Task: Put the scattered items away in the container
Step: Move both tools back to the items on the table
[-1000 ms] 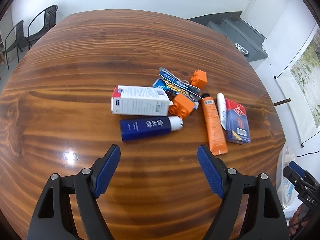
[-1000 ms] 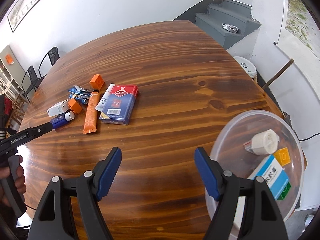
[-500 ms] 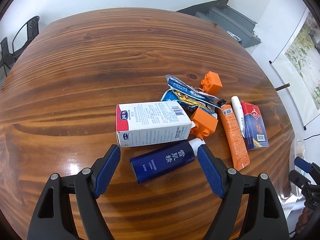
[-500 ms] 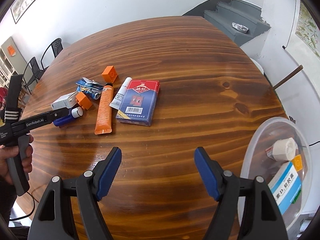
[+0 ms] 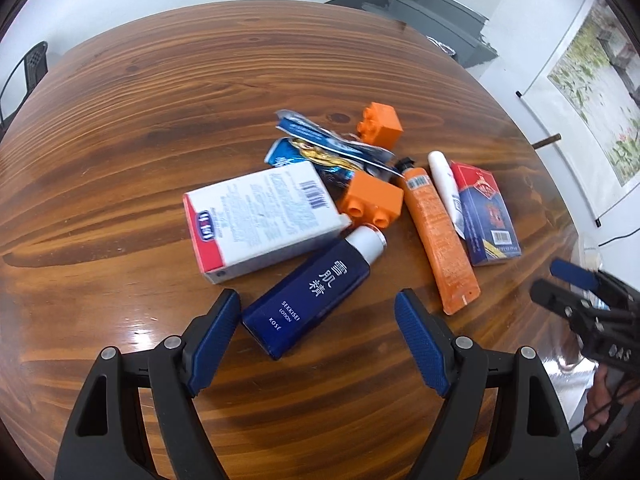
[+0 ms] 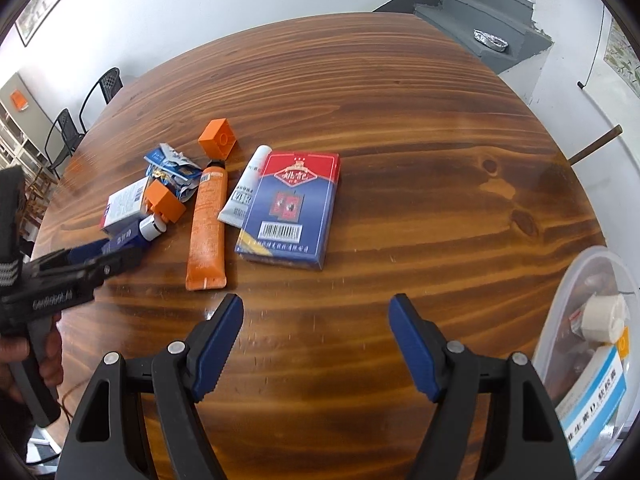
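Observation:
A dark blue lotion bottle (image 5: 308, 296) with a white cap lies on the round wooden table (image 5: 160, 128), its base between the fingertips of my open left gripper (image 5: 318, 324); the pads are apart from it. Beside it lie a white carton (image 5: 260, 220), two orange bricks (image 5: 372, 200), crumpled blue wrappers (image 5: 320, 148), an orange tube (image 5: 438, 236), a white tube (image 5: 442, 184) and a blue-red card box (image 5: 484, 212). My right gripper (image 6: 316, 324) stands open and empty, just short of the card box (image 6: 294, 208). The clear container (image 6: 592, 364) sits at the right.
The container holds a white roll (image 6: 602, 316), a blue-white box (image 6: 592, 408) and a yellow piece. Black chairs (image 6: 96, 92) stand beyond the table's far left edge. Grey steps (image 6: 480, 20) rise behind the table. A hand holds the left gripper's handle (image 6: 36, 364).
My left gripper has come closer and lower, so the blue bottle's base now lies between its fingertips. My right gripper has moved toward the card box; the container has slid to the right edge.

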Demonstrator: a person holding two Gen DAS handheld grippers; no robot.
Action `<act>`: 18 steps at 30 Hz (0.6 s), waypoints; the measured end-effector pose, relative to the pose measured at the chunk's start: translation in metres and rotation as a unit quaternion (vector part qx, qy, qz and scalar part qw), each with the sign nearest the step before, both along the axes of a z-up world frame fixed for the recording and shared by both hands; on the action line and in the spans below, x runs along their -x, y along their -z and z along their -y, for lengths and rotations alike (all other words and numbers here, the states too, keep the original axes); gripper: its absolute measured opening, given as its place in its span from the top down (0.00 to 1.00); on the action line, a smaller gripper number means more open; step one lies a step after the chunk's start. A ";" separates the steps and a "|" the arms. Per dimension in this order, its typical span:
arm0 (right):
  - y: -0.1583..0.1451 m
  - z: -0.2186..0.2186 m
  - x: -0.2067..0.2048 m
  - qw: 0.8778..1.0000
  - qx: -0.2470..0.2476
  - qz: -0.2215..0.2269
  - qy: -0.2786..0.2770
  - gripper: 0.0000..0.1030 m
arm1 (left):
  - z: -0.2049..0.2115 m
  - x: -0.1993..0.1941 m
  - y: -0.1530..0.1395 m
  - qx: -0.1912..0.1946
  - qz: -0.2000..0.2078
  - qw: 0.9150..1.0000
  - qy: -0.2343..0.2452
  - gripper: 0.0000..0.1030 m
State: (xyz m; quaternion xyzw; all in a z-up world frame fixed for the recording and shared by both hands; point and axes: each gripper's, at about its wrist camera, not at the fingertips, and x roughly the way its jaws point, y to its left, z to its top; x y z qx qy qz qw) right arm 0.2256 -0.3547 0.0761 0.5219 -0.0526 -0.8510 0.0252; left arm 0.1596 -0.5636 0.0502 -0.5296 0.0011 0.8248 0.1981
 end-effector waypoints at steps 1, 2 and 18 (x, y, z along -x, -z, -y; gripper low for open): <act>0.001 0.000 0.005 1.000 0.001 0.001 0.001 0.24 | -0.004 -0.001 0.000 0.001 0.000 1.000 0.002 0.20; 0.003 -0.001 0.011 1.000 0.004 0.001 0.002 0.24 | -0.008 -0.003 0.000 0.002 -0.001 1.000 0.004 0.20; 0.014 0.017 0.068 1.000 0.006 -0.003 -0.016 0.24 | -0.041 0.008 0.005 0.042 -0.022 0.999 0.021 0.27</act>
